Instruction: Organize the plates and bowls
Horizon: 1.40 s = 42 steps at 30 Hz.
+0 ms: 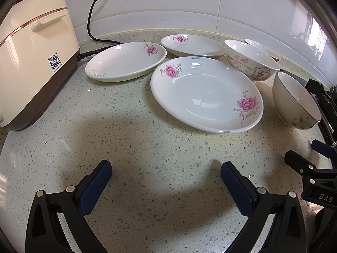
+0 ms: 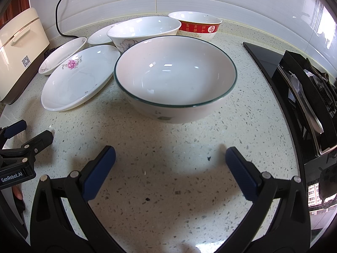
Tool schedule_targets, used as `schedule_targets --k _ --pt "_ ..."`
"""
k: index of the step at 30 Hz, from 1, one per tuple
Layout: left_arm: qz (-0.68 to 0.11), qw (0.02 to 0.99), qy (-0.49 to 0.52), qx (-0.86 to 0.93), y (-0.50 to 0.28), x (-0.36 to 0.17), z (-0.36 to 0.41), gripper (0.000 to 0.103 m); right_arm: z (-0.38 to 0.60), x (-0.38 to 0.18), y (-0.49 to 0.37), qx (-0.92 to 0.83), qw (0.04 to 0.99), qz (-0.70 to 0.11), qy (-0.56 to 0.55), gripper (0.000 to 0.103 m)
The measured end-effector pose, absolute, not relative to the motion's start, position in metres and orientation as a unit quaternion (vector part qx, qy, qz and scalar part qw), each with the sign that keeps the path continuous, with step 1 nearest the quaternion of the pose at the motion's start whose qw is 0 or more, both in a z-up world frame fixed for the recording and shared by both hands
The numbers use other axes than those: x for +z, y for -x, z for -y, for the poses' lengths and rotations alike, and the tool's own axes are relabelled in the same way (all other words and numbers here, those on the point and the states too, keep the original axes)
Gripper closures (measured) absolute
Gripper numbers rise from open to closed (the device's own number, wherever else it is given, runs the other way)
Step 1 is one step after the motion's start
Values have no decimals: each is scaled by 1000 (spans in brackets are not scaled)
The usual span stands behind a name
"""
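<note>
Three white plates with pink flowers lie on the speckled counter: a large near one (image 1: pixel 206 94) (image 2: pixel 78 78), one at the back left (image 1: pixel 126 61) (image 2: pixel 63 54), and one at the back (image 1: pixel 192 45) (image 2: pixel 101 35). A green-rimmed bowl (image 2: pixel 174 78) (image 1: pixel 294 101) stands right of the large plate. Behind it are a floral bowl (image 1: pixel 250 61) (image 2: pixel 143 31) and a red-banded bowl (image 2: pixel 198 25) (image 1: pixel 263 47). My left gripper (image 1: pixel 166 175) is open and empty in front of the large plate. My right gripper (image 2: pixel 170 160) is open and empty in front of the green-rimmed bowl.
A cream rice cooker (image 1: pixel 31 59) (image 2: pixel 19 50) stands at the left with its black cord (image 1: pixel 92 21) running up the tiled wall. A black stove with a pan support (image 2: pixel 305 88) borders the counter on the right.
</note>
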<state>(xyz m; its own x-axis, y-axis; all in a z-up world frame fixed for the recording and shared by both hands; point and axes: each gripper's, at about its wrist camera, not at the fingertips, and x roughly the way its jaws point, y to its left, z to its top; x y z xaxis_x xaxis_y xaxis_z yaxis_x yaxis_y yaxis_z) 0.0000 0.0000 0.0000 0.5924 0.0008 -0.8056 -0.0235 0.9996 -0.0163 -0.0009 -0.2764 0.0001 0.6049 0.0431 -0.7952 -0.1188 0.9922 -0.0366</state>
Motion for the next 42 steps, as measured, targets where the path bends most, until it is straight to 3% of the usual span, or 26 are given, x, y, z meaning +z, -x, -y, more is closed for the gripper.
schedule_targets --k 40,42 --pt "-473 880 -14 -44 -7 1 -5 0 273 3 1 24 882 -471 27 0" --pt "-468 882 18 -56 -9 4 -17 0 272 4 2 16 883 -468 11 0"
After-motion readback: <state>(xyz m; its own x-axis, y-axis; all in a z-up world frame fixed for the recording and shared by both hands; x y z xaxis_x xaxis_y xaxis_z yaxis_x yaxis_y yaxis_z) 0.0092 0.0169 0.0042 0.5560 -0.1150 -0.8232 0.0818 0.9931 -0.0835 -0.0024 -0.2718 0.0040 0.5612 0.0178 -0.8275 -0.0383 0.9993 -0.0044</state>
